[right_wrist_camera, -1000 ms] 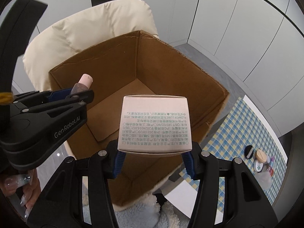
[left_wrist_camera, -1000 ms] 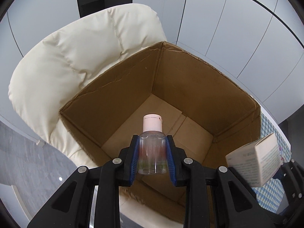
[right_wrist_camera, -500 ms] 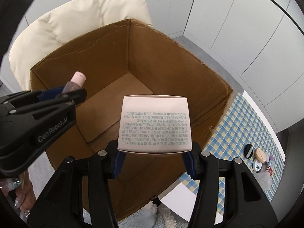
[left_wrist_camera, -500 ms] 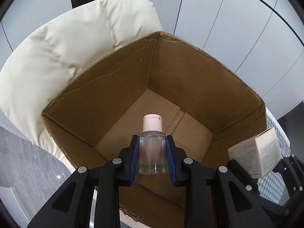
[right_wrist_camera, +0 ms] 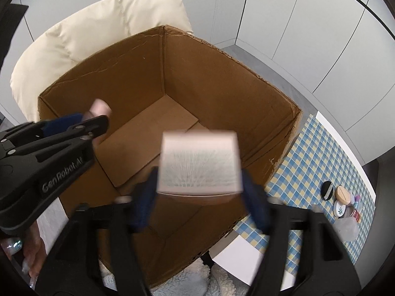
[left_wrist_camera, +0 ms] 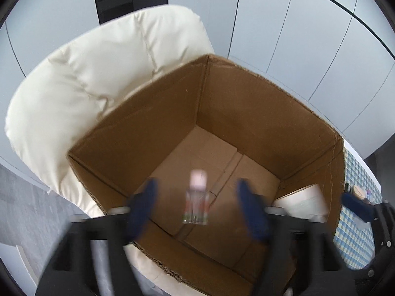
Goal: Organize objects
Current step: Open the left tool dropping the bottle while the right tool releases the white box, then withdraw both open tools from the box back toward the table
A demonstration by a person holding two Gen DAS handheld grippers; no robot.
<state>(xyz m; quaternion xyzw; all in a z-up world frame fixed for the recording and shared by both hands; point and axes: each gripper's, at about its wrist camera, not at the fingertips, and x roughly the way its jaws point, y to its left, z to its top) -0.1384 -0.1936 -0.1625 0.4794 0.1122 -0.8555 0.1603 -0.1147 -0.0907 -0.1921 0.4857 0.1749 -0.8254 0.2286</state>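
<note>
1. My left fingers (left_wrist_camera: 196, 206) are springing apart over the open cardboard box (left_wrist_camera: 158, 113). The blue pads stand well clear on both sides of the small clear bottle (left_wrist_camera: 196, 203), so nothing grips it.
2. The bottle, pink cap up, is blurred between them, loose over the box floor. I judge it's dropping in, which is the point of hovering here.
3. My right fingers (right_wrist_camera: 200, 192) are opening too. The white carton (right_wrist_camera: 198, 162) sits between the pads with gaps showing on each side, so it's released as well.
4. The carton is over the near right part of the box, blurred, apparently on its way down.
5. Both pairs of fingers point steeply down into the box, so the things should land inside rather than on the rim.
6. The box rests on a cream cushioned chair (left_wrist_camera: 98, 74).
7. Far right, small cosmetics (right_wrist_camera: 342, 197) wait on the checked cloth (right_wrist_camera: 318, 157) over the table; I reckon they're next.
</note>
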